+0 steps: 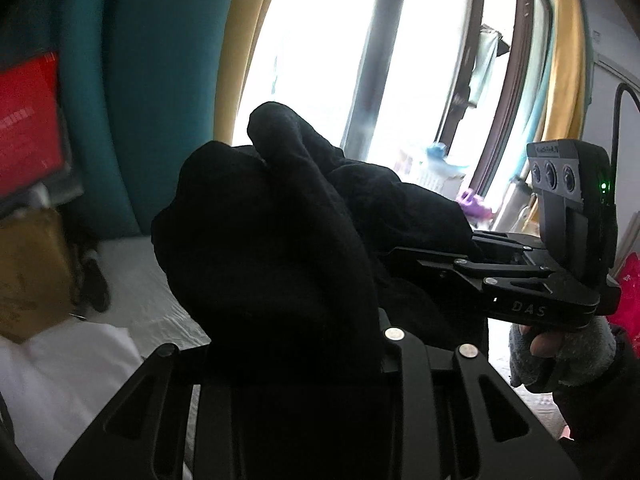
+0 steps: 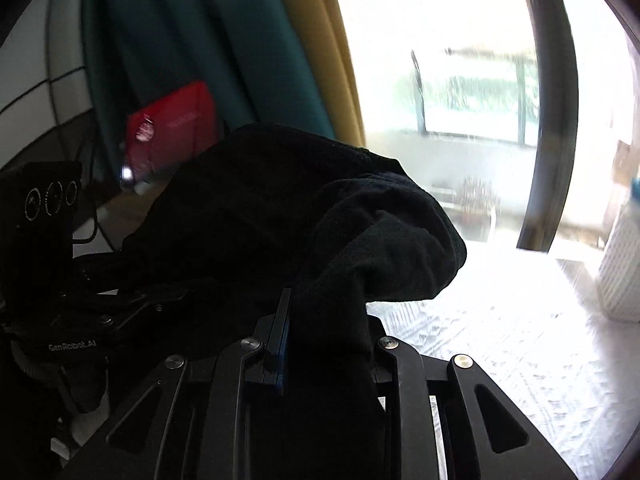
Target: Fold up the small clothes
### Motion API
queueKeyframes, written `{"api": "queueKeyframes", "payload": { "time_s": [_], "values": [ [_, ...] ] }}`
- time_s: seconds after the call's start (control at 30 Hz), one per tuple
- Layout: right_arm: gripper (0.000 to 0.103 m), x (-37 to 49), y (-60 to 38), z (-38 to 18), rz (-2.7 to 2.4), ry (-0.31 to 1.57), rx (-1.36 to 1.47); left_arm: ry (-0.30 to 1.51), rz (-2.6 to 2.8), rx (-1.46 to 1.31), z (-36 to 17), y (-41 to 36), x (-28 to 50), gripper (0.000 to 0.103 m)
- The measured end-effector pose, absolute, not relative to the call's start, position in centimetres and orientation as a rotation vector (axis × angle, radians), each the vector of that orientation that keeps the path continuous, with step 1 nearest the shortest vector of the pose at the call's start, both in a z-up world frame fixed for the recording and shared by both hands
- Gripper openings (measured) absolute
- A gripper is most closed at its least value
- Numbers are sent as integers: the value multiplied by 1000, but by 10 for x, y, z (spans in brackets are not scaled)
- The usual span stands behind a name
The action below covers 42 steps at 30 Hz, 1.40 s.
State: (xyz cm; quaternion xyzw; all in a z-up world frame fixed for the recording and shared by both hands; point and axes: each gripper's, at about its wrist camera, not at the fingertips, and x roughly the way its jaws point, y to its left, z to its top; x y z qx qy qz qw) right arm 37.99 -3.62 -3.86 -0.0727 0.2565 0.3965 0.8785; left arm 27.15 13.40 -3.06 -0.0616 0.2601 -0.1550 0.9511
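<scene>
I had my left gripper [image 1: 296, 360] and right gripper [image 2: 320, 344] each clamped on the black garment [image 1: 272, 240], bunched above the white bed [image 2: 500, 340]; folding had barely begun.

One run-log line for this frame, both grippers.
left gripper: shut on black garment | right gripper: shut on black garment | garment: lifted above white surface

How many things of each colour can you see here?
Black: 3, the cloth, the left claw and the right claw
Red: 1, the box
White: 1, the basket
Teal: 1, the curtain
Total: 6
</scene>
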Motion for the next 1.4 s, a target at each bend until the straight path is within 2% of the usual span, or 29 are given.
{"api": "queueKeyframes", "payload": {
  "time_s": [0.3, 0.73, 1.03, 1.4],
  "values": [
    [24, 286, -44, 18, 872, 362, -183, 376, -266, -87, 27, 138, 194, 28],
    [24, 213, -4, 55, 979, 256, -189, 281, -178, -24, 58, 181, 124, 28],
    [24, 210, 34, 31, 1019, 346, -190, 395, -141, -26, 33, 217, 126, 28],
    [24, 278, 76, -42, 999, 551, -158, 593, -158, -132, -43, 267, 187, 28]
  ]
}}
